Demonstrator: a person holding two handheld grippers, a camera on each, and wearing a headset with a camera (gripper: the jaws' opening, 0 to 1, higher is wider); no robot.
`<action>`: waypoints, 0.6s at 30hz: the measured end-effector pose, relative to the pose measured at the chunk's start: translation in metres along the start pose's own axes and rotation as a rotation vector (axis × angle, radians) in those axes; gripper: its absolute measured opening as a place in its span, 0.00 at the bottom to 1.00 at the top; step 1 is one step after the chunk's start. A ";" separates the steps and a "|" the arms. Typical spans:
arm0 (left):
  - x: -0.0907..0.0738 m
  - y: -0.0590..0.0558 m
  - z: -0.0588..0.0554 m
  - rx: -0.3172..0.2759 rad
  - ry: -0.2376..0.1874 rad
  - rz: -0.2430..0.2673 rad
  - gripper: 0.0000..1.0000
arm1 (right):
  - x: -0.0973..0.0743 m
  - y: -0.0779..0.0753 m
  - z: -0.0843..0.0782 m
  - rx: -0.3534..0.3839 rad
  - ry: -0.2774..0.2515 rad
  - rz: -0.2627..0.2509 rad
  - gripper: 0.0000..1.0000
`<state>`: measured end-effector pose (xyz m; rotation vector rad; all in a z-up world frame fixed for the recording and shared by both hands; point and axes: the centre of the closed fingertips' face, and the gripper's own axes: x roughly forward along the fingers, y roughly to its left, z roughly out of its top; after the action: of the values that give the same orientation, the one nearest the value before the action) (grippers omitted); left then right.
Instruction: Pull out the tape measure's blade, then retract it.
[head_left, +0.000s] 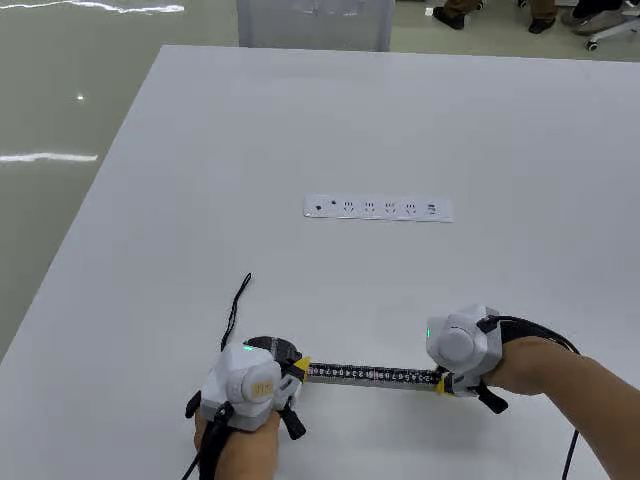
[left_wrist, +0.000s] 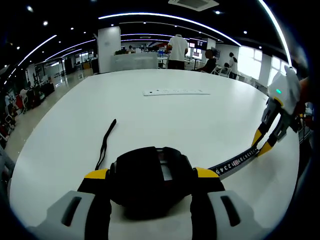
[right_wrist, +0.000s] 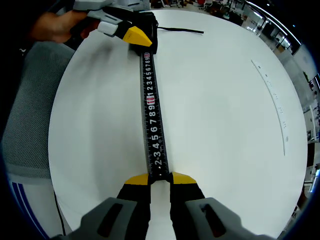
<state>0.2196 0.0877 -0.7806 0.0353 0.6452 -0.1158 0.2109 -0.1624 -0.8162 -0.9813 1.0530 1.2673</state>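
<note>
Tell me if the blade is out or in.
Out: the blade stretches from the case in the left gripper to the right gripper clamping its end.

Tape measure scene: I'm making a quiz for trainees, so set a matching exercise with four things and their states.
Things:
1 tape measure case
2 blade
3 strap
4 power strip

States:
A lies flat on the table, untouched
B clamped in the left hand-held gripper
C pulled out, end pinched by the right hand-held gripper
D lies loose beside the case

Pairs: 1-B; 2-C; 3-D; 4-A
</note>
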 end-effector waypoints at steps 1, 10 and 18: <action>0.000 0.000 0.000 0.000 0.000 0.000 0.60 | 0.000 0.000 0.000 0.000 -0.001 0.000 0.13; 0.001 0.001 -0.001 -0.002 0.004 0.000 0.60 | -0.002 0.001 0.006 0.011 -0.022 0.003 0.12; 0.002 0.001 -0.002 -0.002 0.004 -0.004 0.60 | 0.003 -0.001 0.008 0.007 -0.023 0.002 0.12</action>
<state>0.2204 0.0889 -0.7837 0.0322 0.6499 -0.1194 0.2121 -0.1540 -0.8171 -0.9588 1.0407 1.2732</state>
